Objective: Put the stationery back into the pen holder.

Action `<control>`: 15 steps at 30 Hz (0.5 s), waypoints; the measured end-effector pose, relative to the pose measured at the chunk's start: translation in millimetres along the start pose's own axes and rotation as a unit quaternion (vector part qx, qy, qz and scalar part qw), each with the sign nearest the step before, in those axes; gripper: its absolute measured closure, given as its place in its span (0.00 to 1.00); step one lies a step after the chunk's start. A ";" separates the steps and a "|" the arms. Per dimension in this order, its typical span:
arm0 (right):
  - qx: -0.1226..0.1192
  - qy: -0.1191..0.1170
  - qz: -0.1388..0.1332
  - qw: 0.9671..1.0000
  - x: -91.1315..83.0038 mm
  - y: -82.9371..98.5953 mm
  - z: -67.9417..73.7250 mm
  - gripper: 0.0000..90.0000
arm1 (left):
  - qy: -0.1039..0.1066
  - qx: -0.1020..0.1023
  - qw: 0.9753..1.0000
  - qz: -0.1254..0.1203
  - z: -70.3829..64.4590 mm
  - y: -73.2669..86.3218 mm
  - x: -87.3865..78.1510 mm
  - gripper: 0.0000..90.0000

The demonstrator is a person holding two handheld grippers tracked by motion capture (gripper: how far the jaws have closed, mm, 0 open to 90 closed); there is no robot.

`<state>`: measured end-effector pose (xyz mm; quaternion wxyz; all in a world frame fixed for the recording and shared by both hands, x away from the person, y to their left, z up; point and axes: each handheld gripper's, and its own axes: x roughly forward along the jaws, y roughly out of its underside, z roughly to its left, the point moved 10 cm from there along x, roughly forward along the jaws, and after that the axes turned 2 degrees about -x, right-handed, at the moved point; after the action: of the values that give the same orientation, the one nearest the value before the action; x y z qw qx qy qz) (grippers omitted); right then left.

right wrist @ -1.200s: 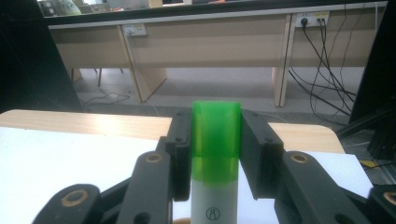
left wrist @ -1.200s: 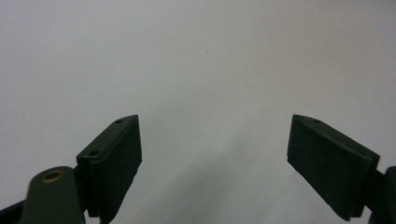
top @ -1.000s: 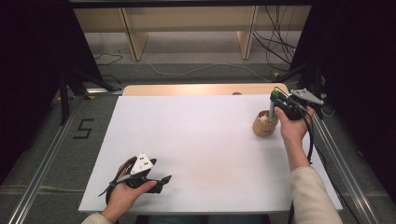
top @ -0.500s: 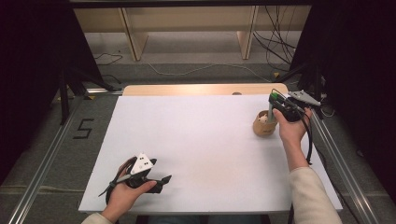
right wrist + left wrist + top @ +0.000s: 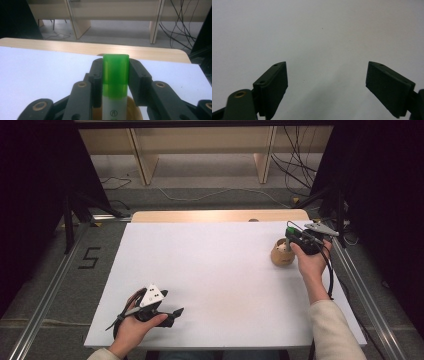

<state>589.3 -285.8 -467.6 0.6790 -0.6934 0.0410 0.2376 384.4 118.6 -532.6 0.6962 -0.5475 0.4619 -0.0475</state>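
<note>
A white marker with a green cap (image 5: 115,82) stands upright between the jaws of my right gripper (image 5: 115,75), which is shut on it at the cap. The marker's lower end sits in a round wooden pot (image 5: 281,253) at the right side of the white table (image 5: 220,275). In the high view my right gripper (image 5: 290,235) is right above that pot. My left gripper (image 5: 172,314) rests near the table's front left edge, pointing right. Its jaws stand wide apart over bare white surface, with nothing between the pads (image 5: 275,85).
A light wooden board (image 5: 220,215) lies along the table's far edge. Metal rails (image 5: 50,290) run down both sides of the table. Wooden shelf legs and loose cables (image 5: 300,165) stand on the floor beyond.
</note>
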 end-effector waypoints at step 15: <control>-0.012 0.005 0.031 0.999 -2.8 6.8 1.5 0.56 | 0.001 0.001 1.000 0.000 -0.3 0.0 -0.4 0.20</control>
<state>583.8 -285.5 -472.8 0.6627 -0.7011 0.0628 0.2556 384.0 118.6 -532.3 0.6962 -0.5469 0.4624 -0.0481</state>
